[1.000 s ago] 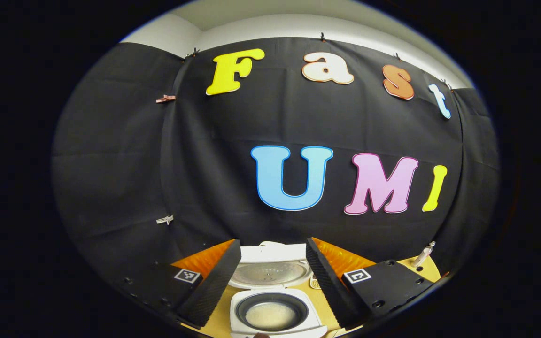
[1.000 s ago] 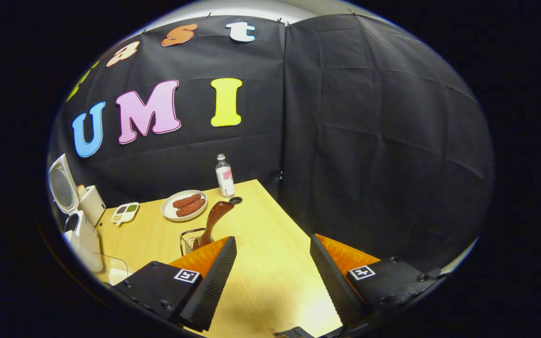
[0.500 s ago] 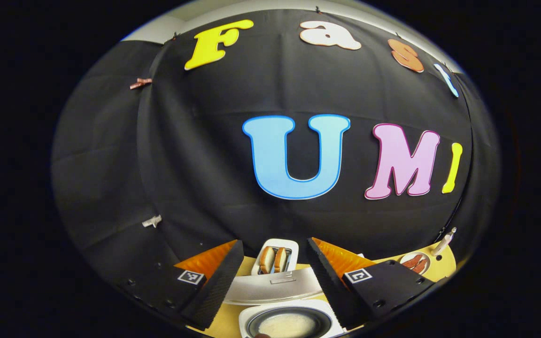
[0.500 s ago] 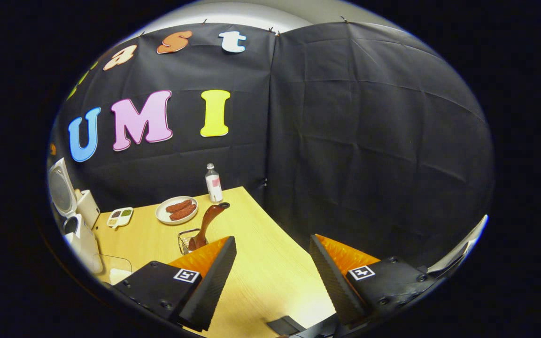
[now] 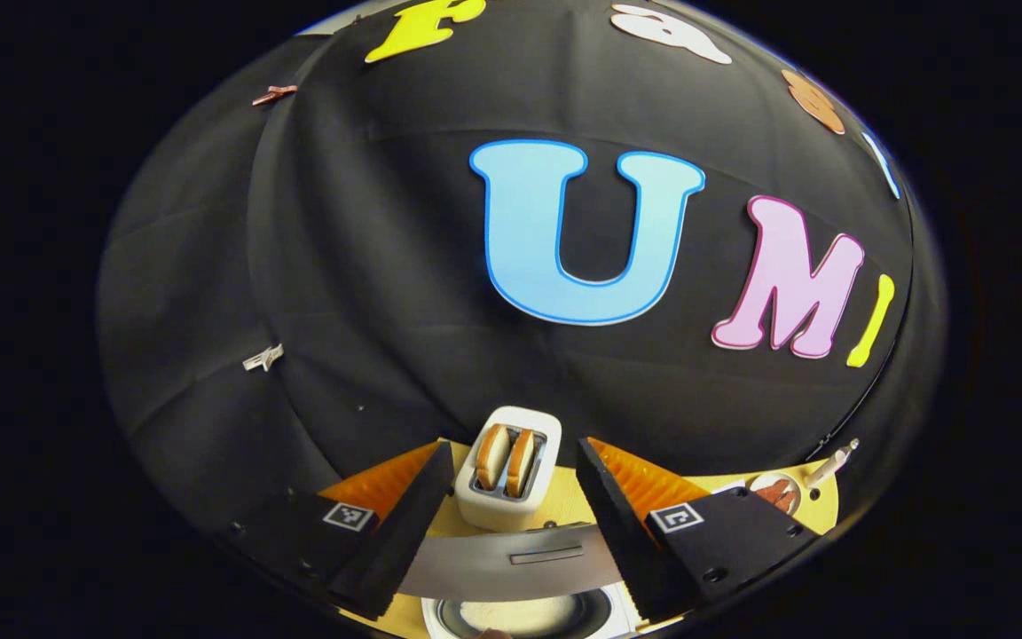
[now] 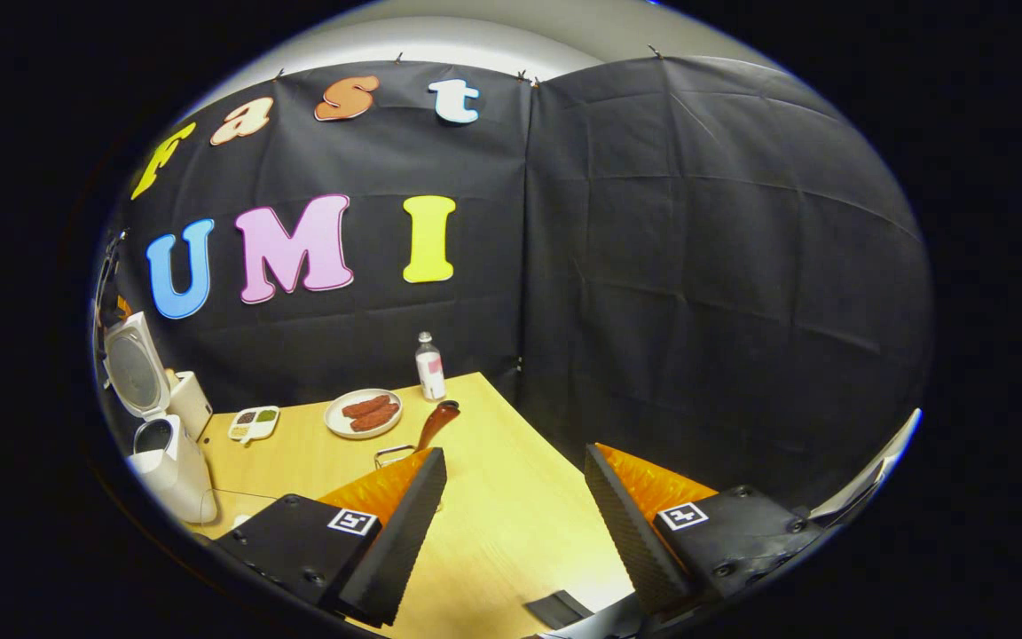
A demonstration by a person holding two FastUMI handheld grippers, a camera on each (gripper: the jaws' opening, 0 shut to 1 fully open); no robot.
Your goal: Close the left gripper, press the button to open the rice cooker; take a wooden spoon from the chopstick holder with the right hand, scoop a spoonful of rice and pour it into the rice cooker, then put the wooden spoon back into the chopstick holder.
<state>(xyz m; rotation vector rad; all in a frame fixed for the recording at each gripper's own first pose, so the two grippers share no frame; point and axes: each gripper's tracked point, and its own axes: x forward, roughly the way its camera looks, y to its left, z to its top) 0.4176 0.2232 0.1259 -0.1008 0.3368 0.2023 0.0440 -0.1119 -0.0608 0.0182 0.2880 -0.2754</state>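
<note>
The white rice cooker [image 6: 176, 466] stands at the table's left end with its lid [image 6: 133, 371] raised. In the left gripper view the lid [image 5: 511, 559] lies edge-on just below my open left gripper [image 5: 514, 446], and the inner pot with pale rice [image 5: 520, 614] sits at the bottom edge. The wooden spoon [image 6: 436, 422] stands tilted in the wire chopstick holder [image 6: 394, 456], partly hidden behind one finger of my right gripper [image 6: 514, 451]. That gripper is open, holds nothing, and hangs above the table on the near side of the holder.
A white toaster [image 5: 507, 466] with two bread slices stands behind the cooker. A plate of sausages [image 6: 363, 413], a small sauce tray [image 6: 254, 423] and a bottle [image 6: 428, 366] sit along the back of the wooden table [image 6: 511, 524]. A dark object [image 6: 560, 608] lies at the near edge.
The left gripper has moved forward over the open cooker, bringing the toaster between its fingers. The right gripper has drawn back from the holder, where the spoon now looks smaller.
</note>
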